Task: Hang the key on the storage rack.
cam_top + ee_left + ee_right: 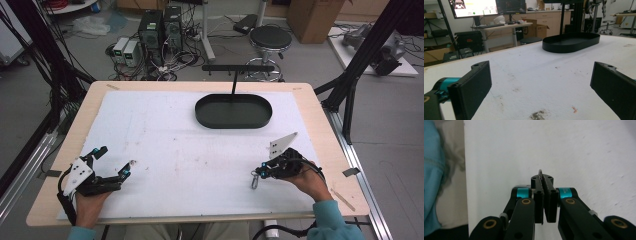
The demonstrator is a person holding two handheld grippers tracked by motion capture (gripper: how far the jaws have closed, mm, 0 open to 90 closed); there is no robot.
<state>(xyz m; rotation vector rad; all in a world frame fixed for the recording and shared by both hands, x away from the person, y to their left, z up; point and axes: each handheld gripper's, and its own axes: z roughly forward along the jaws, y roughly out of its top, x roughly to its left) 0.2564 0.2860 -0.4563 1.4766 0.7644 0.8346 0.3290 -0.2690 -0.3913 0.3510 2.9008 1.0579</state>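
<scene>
From the high view I have the right claw low over the white mat near the counter's front right, its jaws pressed together on a small metal clip, a carabiner by the look of it, which hangs down from the tips and seems to brush the mat. The left claw sits at the front left, jaws spread wide with nothing between them. Well ahead, between the two, stands the black oval tray with a thin black T-shaped stand rising from its far side. In the left gripper view I look between the spread jaws straight across the stained mat to that tray, with nothing lying in the path. In the right gripper view the jaws are shut tight, and just a thin sliver of the carabiner peeks above the tips, so my hold is on its edge alone. My worry is that this is a slim pinch: a quick swing or a knock against the tray's rim could twist the clip out and drop it. The stand's crossbar is the other hazard if I carry it in too high from the front.
</scene>
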